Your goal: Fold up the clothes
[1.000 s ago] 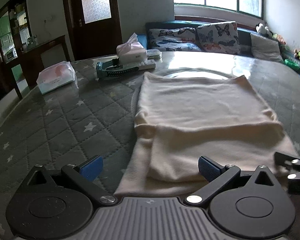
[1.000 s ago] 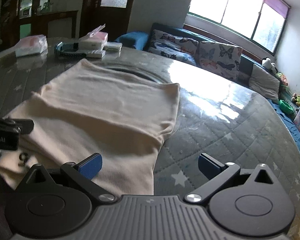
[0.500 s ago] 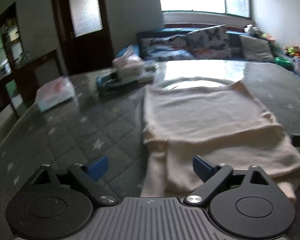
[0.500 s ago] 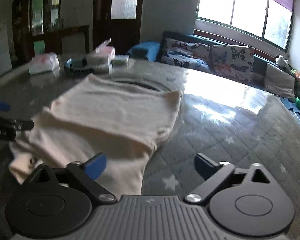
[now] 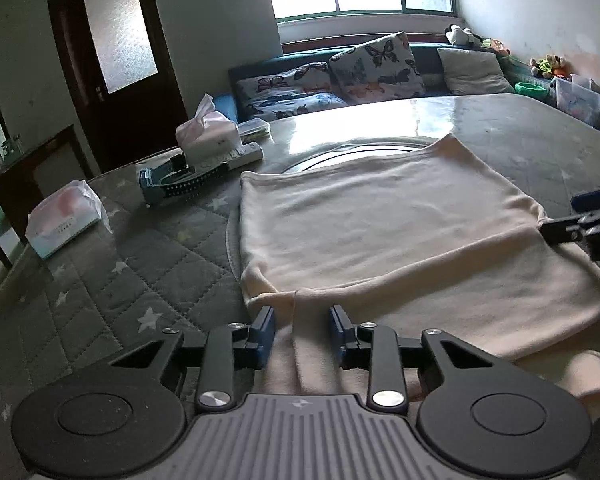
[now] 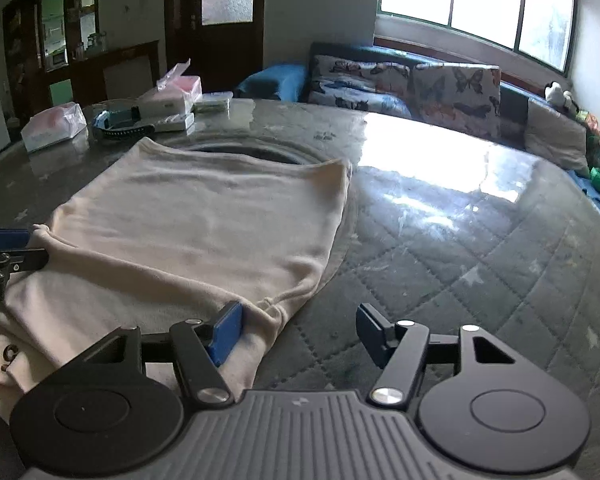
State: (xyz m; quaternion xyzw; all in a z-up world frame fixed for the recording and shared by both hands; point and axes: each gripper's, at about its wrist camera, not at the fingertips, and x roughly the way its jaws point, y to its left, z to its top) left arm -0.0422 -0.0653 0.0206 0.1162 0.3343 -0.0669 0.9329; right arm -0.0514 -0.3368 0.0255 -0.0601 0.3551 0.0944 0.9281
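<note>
Mid-fold: cream garment (image 5: 384,240) spread flat on quilted surface (image 5: 100,292), near corners at six o'clock. Left gripper (image 5: 302,330) narrowed around a fold, not clamped; right gripper (image 6: 300,328) wide — next, probably pinching both corners.

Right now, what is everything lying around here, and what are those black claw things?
Garment: one, cream, partly folded on the table.
Table: one, grey quilted star cover.
Tissue box: one, white-pink, far left.
Tissue pack: one, pink-white, left edge.
Brush: one, teal-black, beside the tissue box.
Sofa cushions: several, butterfly print, behind.
Left gripper: black, blue pads, narrowed around a cloth fold.
Right gripper: open at the garment's right corner.
</note>
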